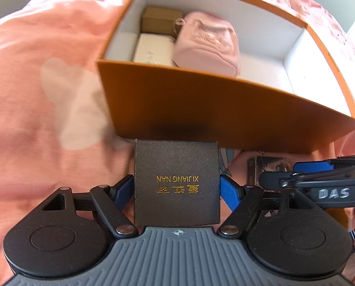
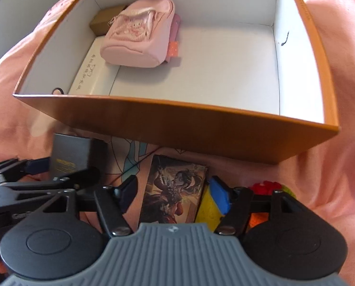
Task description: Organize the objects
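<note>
Two grippers are at work over a bed spread with a pink cover (image 1: 34, 90), and the job looks to be about halfway through. The left gripper (image 1: 176, 186) is clamped on a small dark box (image 1: 176, 181) with gold lettering, its blue pads pressed to both sides, held just short of the near wall of the big orange box (image 1: 201, 109) that fills the upper part of the left view. The right gripper (image 2: 175, 194) is spread open, hovering with its fingers either side of a picture card (image 2: 175, 190) that lies on the bed at lower centre of the right view, not yet touching it as far as I can judge.

Already inside the orange box, towards its far left corner, sit a pink pouch (image 2: 139, 35), a cream case (image 2: 91, 71) and a tan box (image 2: 106, 19).

My guess is the next move is a lift of the dark box over the near wall, then setting it down on the bare white floor at the right of the box.

Right of the card, something yellow (image 2: 208, 209) and something red (image 2: 264, 186) are mostly hidden behind the gripper's finger; I can't say what they are. A small dark loop (image 2: 57, 91) shows at the box's near left corner, cut off by the wall. Motion blur softens the rim.
</note>
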Available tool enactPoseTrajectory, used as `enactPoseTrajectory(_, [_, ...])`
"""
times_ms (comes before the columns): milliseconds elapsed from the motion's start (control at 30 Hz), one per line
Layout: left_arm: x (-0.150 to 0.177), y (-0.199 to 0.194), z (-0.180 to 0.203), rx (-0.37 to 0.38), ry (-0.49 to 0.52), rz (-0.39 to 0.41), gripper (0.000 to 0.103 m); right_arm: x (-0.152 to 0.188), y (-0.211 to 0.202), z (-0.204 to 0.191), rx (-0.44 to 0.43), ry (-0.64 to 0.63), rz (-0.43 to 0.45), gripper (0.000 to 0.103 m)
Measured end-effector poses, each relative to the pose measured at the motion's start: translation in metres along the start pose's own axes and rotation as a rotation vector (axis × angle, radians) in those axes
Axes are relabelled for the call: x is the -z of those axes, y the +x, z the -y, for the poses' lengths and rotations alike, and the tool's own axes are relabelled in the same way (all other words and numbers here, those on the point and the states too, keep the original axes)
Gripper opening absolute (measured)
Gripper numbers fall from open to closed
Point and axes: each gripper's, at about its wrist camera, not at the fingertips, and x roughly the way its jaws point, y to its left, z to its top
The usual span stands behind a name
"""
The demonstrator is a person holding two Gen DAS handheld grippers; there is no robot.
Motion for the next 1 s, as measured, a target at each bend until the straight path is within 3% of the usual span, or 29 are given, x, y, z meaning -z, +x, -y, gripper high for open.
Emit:
enactPoseTrajectory(267, [-0.012,-0.01,-0.014,0.024,-0.05,0.03,0.088,0.0,0.021,-0.025,0.122,-0.125,-0.01,0.074])
enactPoseTrajectory(333, [-0.016,-0.007,-0.013,0.03,-0.051,0.041,0.088,0.0,0.027,-0.026,0.156,-0.147,-0.016,0.068])
enactPoseTrajectory(667, [-0.012,-0.029,-0.014,0.058,-0.029,0.095,0.088,0.004,0.001,-0.024,0.119,-0.157,0.045,0.065])
enactPoseTrajectory(1000, [-0.013,-0.061,-0.002,0.111,0.022,0.178,0.088,0.015,-0.059,-0.033,0.075,-0.228,0.207,0.063])
